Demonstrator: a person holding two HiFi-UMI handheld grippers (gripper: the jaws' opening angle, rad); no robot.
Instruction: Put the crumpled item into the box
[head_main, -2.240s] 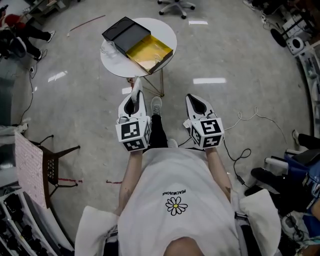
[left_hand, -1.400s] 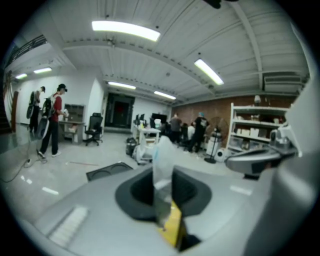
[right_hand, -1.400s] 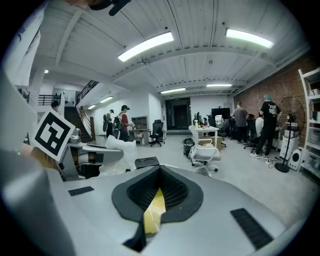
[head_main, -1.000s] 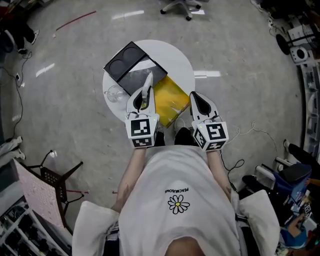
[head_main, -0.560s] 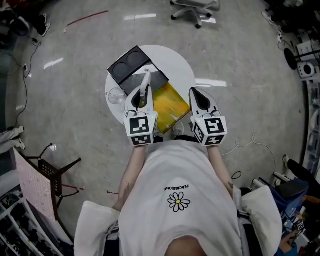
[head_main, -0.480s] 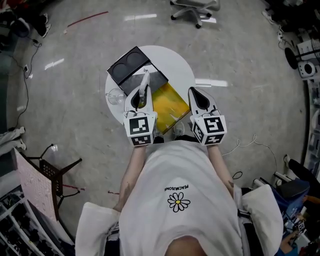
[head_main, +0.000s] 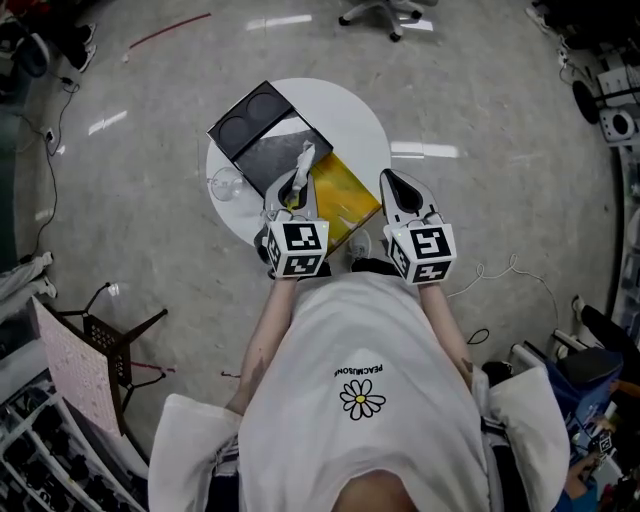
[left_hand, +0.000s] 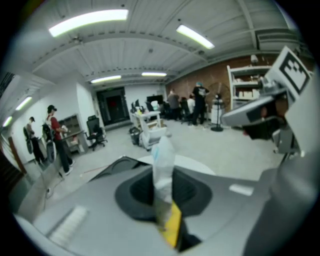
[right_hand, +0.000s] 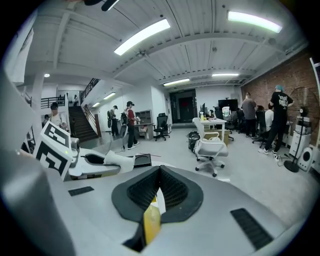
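Note:
An open box lies on the round white table (head_main: 345, 110): a black lid (head_main: 247, 118), a grey middle part (head_main: 262, 160) and a yellow part (head_main: 345, 195). My left gripper (head_main: 298, 180) is shut on the crumpled white item (head_main: 304, 158), which sticks out past the jaws above the grey and yellow parts. In the left gripper view the crumpled item (left_hand: 162, 160) stands upright between the closed jaws of the left gripper (left_hand: 162, 175). My right gripper (head_main: 389, 181) is shut and empty at the table's near right edge. The right gripper view shows the right gripper (right_hand: 160, 172) shut and the left gripper's item (right_hand: 118, 161) at the left.
A clear glass (head_main: 227, 186) stands on the table's left edge. A dark chair (head_main: 108, 335) is on the floor at the left and an office chair (head_main: 375, 10) at the top. Cables (head_main: 505, 270) lie on the floor to the right. People stand far off in the room.
The table and box have come closer under both grippers. My left gripper has tilted and carried the crumpled item over the box. The right gripper has stayed beside it, still shut.

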